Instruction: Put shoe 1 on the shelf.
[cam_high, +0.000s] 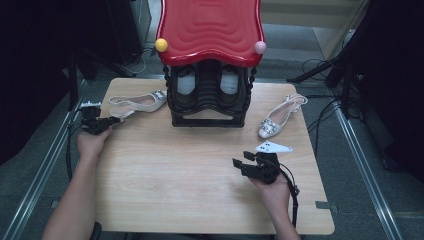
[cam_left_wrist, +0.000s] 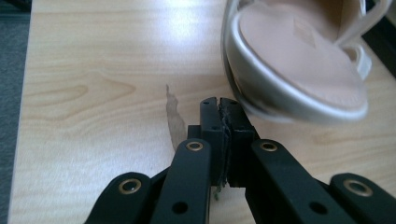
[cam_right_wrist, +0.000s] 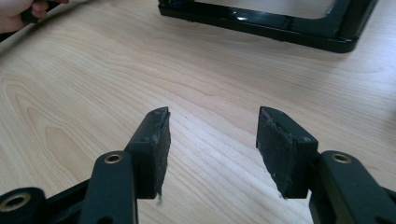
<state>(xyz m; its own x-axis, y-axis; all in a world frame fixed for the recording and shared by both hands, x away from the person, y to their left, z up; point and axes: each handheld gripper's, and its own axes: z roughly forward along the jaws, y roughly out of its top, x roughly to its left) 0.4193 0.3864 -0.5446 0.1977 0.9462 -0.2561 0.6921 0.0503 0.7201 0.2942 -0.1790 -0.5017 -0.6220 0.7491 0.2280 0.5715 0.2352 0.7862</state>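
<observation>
Your left gripper (cam_high: 107, 124) sits at the left edge of the high view, jaws clenched with nothing between them, tips just beside the heel of the left shoe (cam_high: 137, 104). Your right gripper (cam_high: 242, 165), lower right of centre, stands released over bare table (cam_high: 190, 175). Largest first: one black rack (cam_high: 209, 97) with a red top (cam_high: 210, 27) at upper centre, holding two shoes inside. Two pale slingback shoes lie on the wood, the right shoe (cam_high: 277, 120) right of the rack. Two small balls, yellow (cam_high: 161, 45) and pink (cam_high: 260, 47), sit at the top's corners.

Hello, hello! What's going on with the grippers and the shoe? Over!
Left gripper shut, empty, tips beside the left shoe. Right gripper open over bare table. Nothing in the way.
</observation>
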